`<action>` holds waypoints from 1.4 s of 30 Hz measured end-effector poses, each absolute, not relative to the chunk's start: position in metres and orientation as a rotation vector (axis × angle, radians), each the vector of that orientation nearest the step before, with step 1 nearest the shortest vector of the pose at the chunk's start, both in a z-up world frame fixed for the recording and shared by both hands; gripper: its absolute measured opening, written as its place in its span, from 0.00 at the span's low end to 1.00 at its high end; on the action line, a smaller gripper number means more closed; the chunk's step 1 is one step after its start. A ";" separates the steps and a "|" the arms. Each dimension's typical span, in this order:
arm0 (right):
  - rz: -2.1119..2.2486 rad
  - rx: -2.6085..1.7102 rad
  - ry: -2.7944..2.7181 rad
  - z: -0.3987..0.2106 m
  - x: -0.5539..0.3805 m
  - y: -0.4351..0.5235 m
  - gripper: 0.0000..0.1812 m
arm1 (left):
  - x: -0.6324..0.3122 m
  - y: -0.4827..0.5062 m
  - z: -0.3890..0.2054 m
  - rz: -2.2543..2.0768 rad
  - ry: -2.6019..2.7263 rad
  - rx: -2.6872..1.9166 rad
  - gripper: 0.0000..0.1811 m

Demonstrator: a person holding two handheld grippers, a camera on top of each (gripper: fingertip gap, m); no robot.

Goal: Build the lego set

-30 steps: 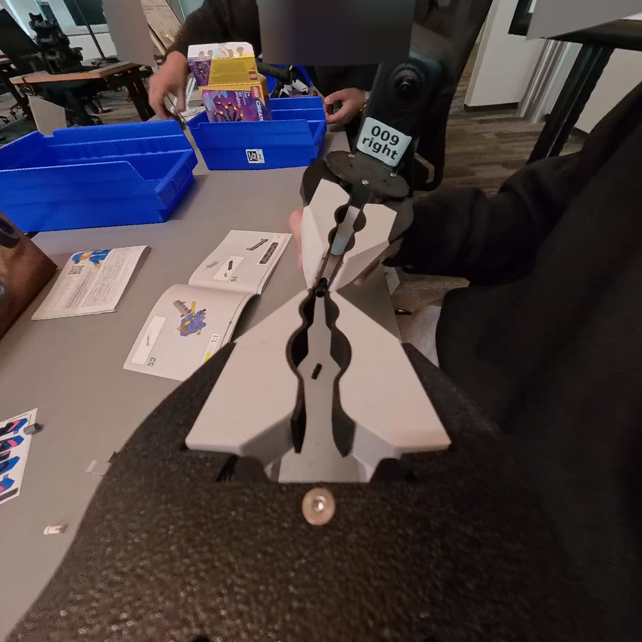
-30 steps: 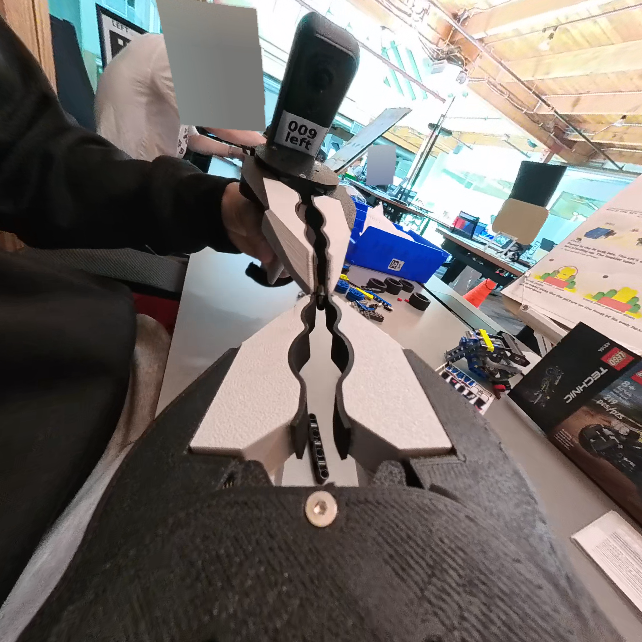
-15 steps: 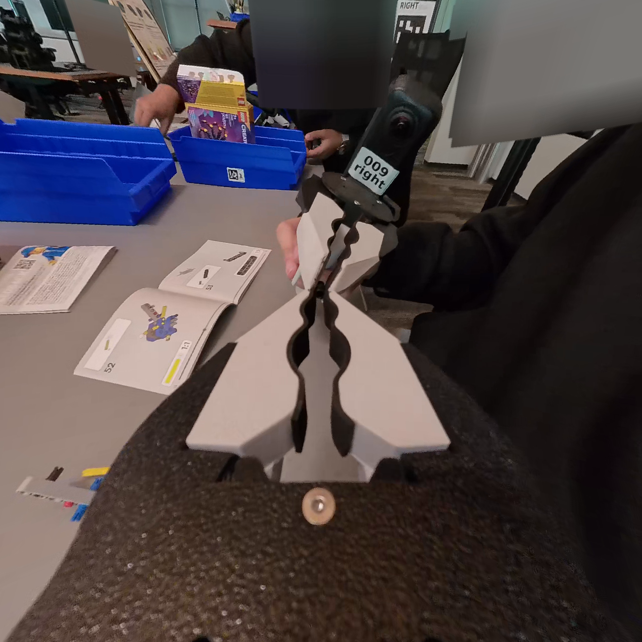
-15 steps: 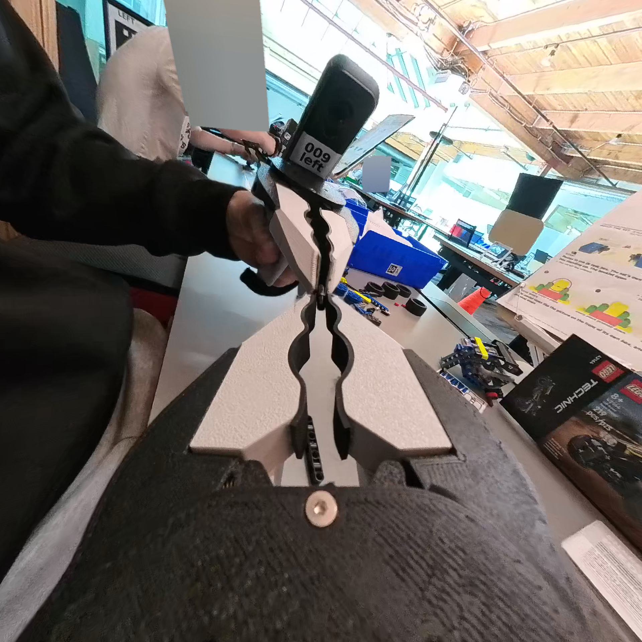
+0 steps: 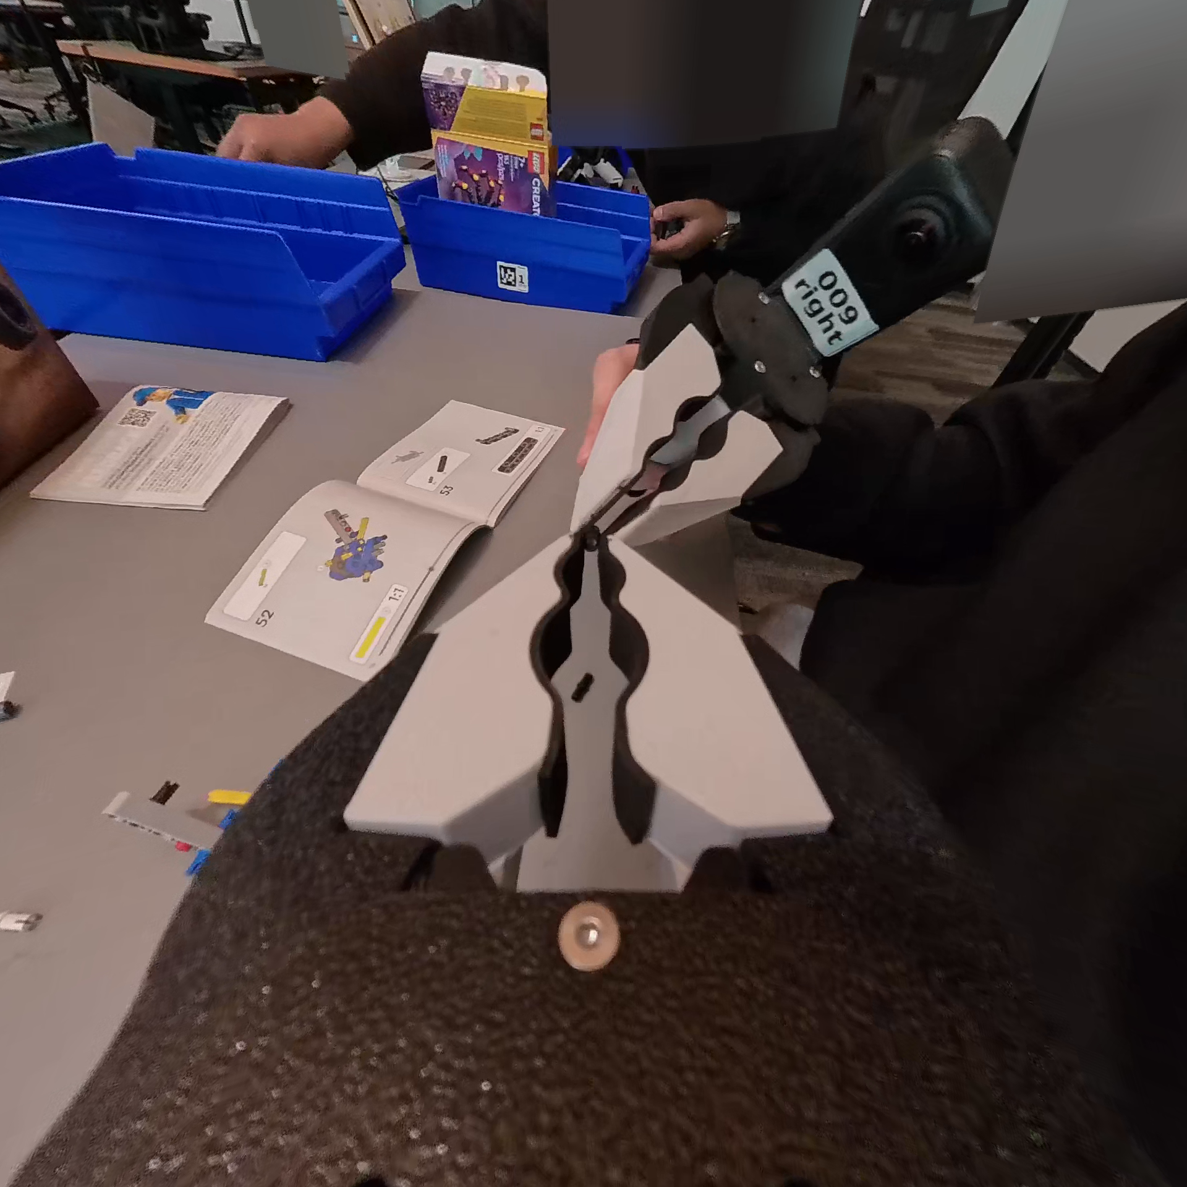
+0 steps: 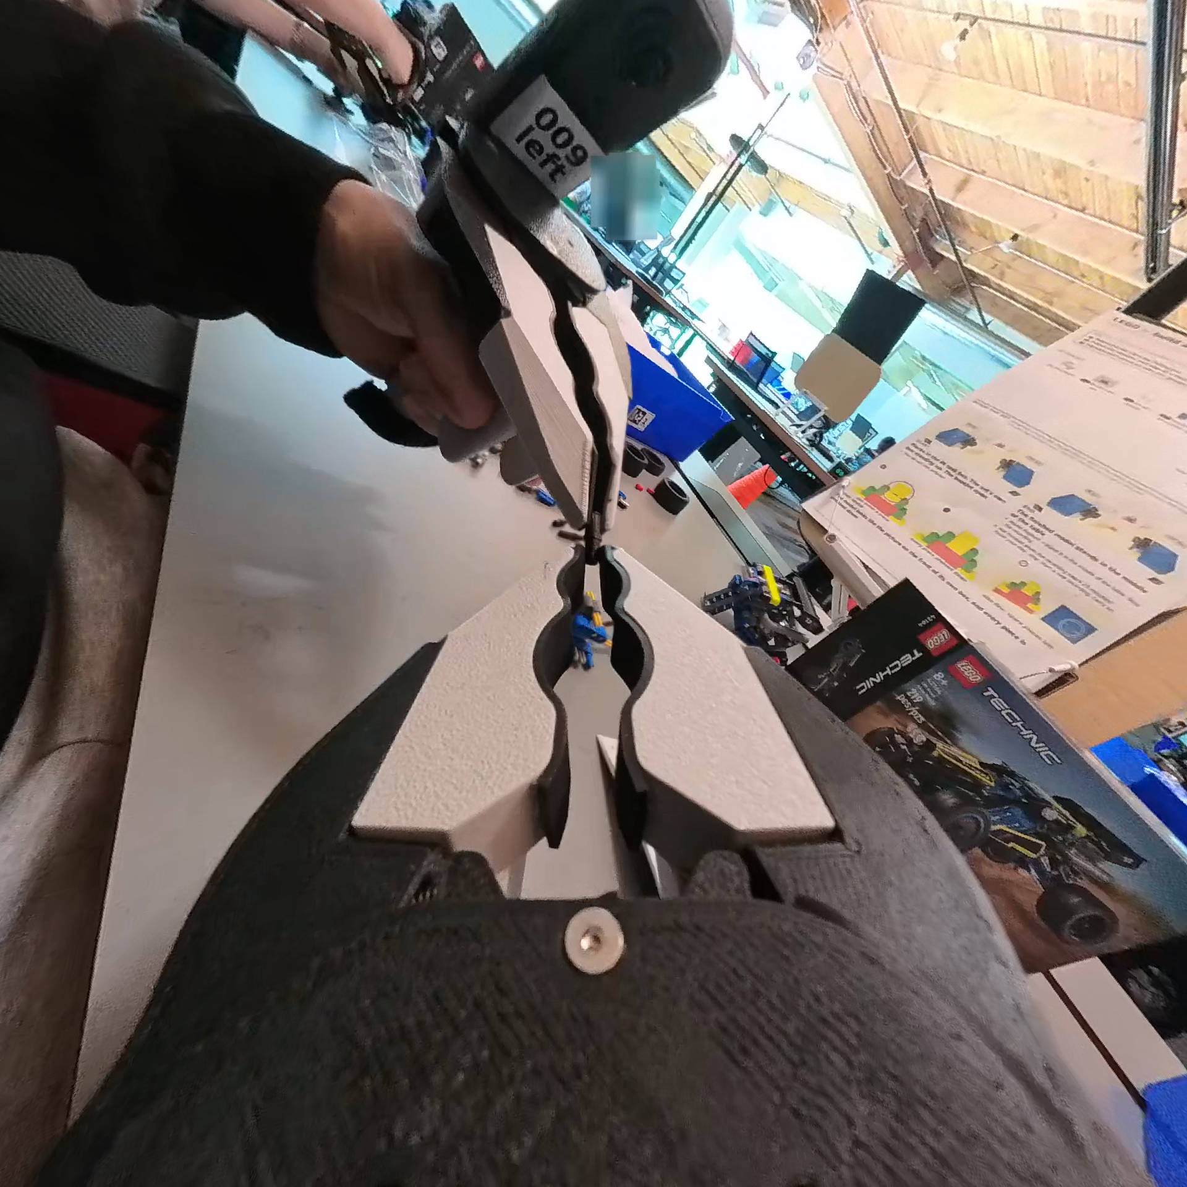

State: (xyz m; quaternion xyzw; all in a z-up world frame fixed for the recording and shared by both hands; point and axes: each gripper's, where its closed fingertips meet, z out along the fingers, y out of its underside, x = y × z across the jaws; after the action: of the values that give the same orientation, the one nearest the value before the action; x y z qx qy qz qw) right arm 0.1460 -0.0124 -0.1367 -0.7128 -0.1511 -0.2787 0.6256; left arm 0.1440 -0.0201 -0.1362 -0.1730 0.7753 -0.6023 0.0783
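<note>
The left tongs [image 5: 588, 546] and right tongs [image 6: 594, 552] are held tip to tip above the counter [image 5: 128, 642], each pressed together on a small black piece [image 5: 589, 539]. An open booklet [image 5: 385, 533] is seen to the left.

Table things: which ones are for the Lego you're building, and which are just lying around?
For the job: left tongs, right tongs, black piece pinched at their tips, open instruction booklet, half-built blue model, black tyres.
Lying about: blue bins, purple-and-yellow box, orange cone, folded leaflet.
</note>
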 end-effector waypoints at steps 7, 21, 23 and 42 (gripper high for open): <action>-0.640 -1.653 -0.340 -0.138 0.146 -0.010 0.01 | 0.145 -0.020 -0.139 -1.673 2.329 -0.456 0.01; -0.201 -2.137 -0.192 -0.228 0.178 -0.029 0.10 | 0.164 0.002 -0.210 -0.980 2.739 -0.228 0.00; -0.124 -2.166 -0.231 -0.234 0.171 -0.027 0.09 | 0.168 0.002 -0.220 -0.901 2.814 -0.161 0.00; -0.043 -2.261 -0.277 -0.253 0.169 -0.021 0.04 | 0.168 0.001 -0.245 -0.560 3.006 0.142 0.00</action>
State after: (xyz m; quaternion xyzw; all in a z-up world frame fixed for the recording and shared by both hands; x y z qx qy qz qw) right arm 0.1689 -0.0213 -0.2534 -0.9015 -0.1102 -0.0173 0.4182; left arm 0.1684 0.0014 -0.2451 0.0463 0.9813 -0.1827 0.0401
